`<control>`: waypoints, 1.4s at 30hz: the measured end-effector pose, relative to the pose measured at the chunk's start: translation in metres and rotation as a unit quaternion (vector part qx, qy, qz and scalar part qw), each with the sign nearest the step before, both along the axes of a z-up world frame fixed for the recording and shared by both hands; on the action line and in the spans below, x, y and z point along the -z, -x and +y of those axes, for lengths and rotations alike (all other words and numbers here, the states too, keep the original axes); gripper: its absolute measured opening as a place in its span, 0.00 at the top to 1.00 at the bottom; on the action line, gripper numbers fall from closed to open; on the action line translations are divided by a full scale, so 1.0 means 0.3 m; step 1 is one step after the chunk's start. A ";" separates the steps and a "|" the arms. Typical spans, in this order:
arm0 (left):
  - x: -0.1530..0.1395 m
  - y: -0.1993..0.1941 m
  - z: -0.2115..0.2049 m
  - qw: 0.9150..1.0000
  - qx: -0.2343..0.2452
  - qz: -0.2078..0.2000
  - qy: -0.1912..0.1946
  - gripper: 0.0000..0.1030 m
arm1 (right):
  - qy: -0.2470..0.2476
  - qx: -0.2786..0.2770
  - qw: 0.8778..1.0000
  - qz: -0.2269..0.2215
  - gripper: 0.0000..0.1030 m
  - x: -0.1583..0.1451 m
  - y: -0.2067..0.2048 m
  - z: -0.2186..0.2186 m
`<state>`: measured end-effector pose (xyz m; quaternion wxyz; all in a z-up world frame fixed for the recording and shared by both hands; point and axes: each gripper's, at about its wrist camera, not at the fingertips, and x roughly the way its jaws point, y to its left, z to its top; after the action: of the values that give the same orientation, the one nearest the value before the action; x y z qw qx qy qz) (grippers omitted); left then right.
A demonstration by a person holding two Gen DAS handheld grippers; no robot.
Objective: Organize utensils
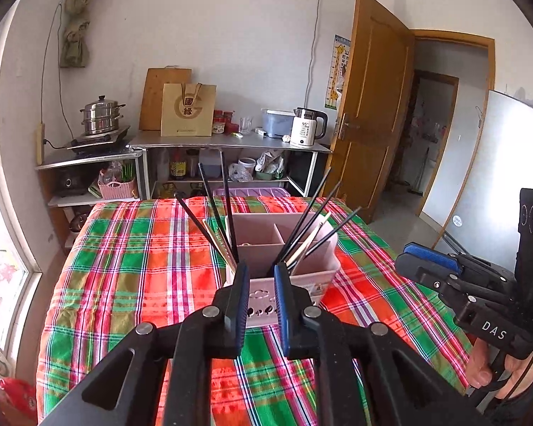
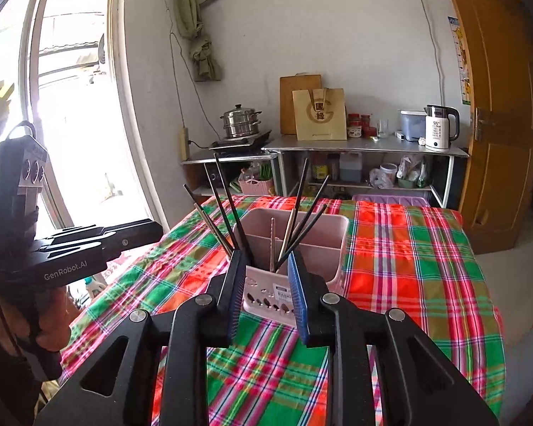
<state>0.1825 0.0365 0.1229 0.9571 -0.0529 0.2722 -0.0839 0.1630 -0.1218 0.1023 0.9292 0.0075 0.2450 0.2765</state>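
Pink plastic holder stands upright on the plaid tablecloth, just beyond my left gripper in the left wrist view. Chopsticks lean outward against its compartment walls, dark ones fanning left, dark and pale ones right; I judge sorting largely complete. Jaws stand narrowly parted with nothing between them. Gripper points slightly downward at the holder's near wall. The right gripper hovers at the right, apart from the holder.

Right wrist view: my right gripper faces the same holder, jaws moderately parted and empty. Chopsticks rest inside. The left gripper is level at far left, a hand gripping its handle.
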 end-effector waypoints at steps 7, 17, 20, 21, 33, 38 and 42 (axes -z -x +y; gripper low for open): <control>0.049 0.136 -0.068 1.000 0.001 -0.009 -0.002 0.86 | -0.002 -0.003 1.000 -0.005 0.74 0.030 0.110 -0.039; 0.124 0.276 -0.114 1.000 -0.012 -0.011 -0.002 0.80 | 0.000 0.002 1.000 -0.010 0.66 0.094 0.244 -0.067; 0.151 0.315 -0.121 1.000 -0.018 -0.012 -0.010 0.79 | 0.005 0.007 1.000 -0.010 0.65 0.119 0.282 -0.071; 0.161 0.331 -0.125 1.000 -0.020 -0.013 -0.014 0.79 | 0.008 0.008 1.000 -0.010 0.65 0.127 0.294 -0.071; 0.234 0.490 -0.179 0.999 -0.003 -0.027 -0.031 0.79 | 0.020 0.019 0.999 -0.019 0.60 0.201 0.448 -0.071; 0.247 0.528 -0.192 0.999 -0.006 -0.031 -0.039 0.79 | 0.017 0.031 0.999 -0.026 0.59 0.223 0.494 -0.078; 0.249 0.560 -0.194 0.998 -0.004 -0.045 -0.038 0.79 | 0.017 0.041 0.999 -0.030 0.59 0.234 0.510 -0.088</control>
<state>0.0144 -0.0217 0.0483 0.9702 -0.0137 0.2313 -0.0715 0.0100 -0.1482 0.0320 0.9467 -0.0065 0.2213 0.2340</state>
